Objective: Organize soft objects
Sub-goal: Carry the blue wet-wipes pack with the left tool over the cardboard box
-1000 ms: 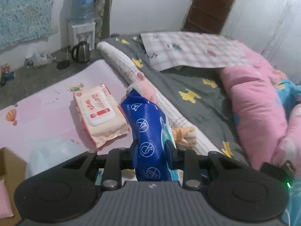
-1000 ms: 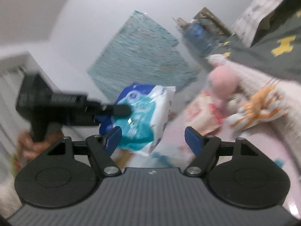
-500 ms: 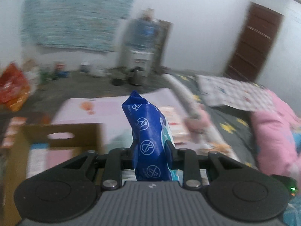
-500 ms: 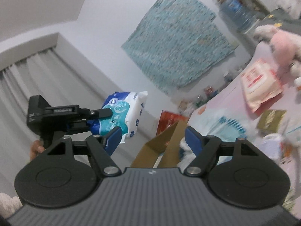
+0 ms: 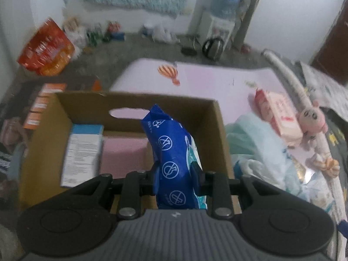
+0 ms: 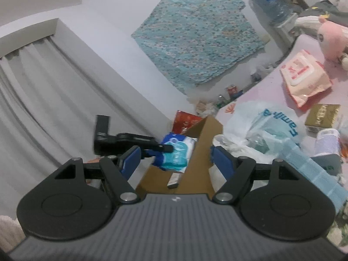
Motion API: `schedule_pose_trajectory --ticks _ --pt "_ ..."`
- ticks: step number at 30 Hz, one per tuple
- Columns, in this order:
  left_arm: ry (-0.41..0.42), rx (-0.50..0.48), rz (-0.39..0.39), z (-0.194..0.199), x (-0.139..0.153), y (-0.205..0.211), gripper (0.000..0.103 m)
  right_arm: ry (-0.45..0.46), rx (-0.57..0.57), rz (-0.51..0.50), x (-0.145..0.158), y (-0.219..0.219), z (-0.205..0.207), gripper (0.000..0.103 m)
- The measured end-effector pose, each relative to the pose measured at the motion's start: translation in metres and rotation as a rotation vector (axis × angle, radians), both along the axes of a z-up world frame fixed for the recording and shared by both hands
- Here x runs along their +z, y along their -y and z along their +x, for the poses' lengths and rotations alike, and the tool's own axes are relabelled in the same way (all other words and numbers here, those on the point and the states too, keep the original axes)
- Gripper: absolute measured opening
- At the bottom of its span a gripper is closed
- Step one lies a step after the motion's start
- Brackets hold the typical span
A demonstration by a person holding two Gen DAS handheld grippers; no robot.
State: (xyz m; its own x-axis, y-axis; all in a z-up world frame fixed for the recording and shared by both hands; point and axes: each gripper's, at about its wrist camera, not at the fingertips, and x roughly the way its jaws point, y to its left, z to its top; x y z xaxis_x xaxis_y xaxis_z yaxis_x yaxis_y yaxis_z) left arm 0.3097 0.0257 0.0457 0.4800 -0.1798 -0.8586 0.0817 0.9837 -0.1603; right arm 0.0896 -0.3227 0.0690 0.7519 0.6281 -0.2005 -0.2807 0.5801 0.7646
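My left gripper [image 5: 176, 175] is shut on a blue soft pack of tissues [image 5: 171, 152] and holds it over the open cardboard box [image 5: 219, 130]. Inside the box lie a pink foam piece [image 5: 124, 150] and a white-and-blue packet [image 5: 83, 152]. The right wrist view shows that same left gripper [image 6: 161, 148] with the blue pack [image 6: 178, 152] just above the box [image 6: 206, 134]. My right gripper [image 6: 176, 163] stands open with nothing between its blue pads. A pink wipes pack [image 5: 278, 117] [image 6: 306, 80] and a pink plush toy [image 5: 311, 119] [image 6: 330, 41] lie on the pink mat.
A white plastic bag with teal contents [image 6: 267, 128] sits beside the box, with a gold box [image 6: 322, 117] and a small roll [image 6: 326, 141] near it. An orange bag [image 5: 45, 47], a kettle [image 5: 212, 47] and a water dispenser [image 5: 224, 15] stand on the floor by the wall.
My left gripper has swung left from the bed side and tipped downward, carrying the blue pack over the cardboard box. The right gripper's view has shifted up and toward the box.
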Motion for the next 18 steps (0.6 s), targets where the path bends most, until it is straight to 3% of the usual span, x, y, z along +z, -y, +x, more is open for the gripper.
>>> schedule_pose_trajectory --ticks 6,18 --pt "-0.055 -0.048 -0.04 0.032 -0.036 0.01 0.03 -0.035 -0.05 -0.009 -0.004 0.016 0.002 0.075" --pt "-0.083 -0.061 -0.028 0.051 -0.076 0.015 0.031 -0.06 -0.061 -0.023 -0.009 0.027 0.006 0.075"
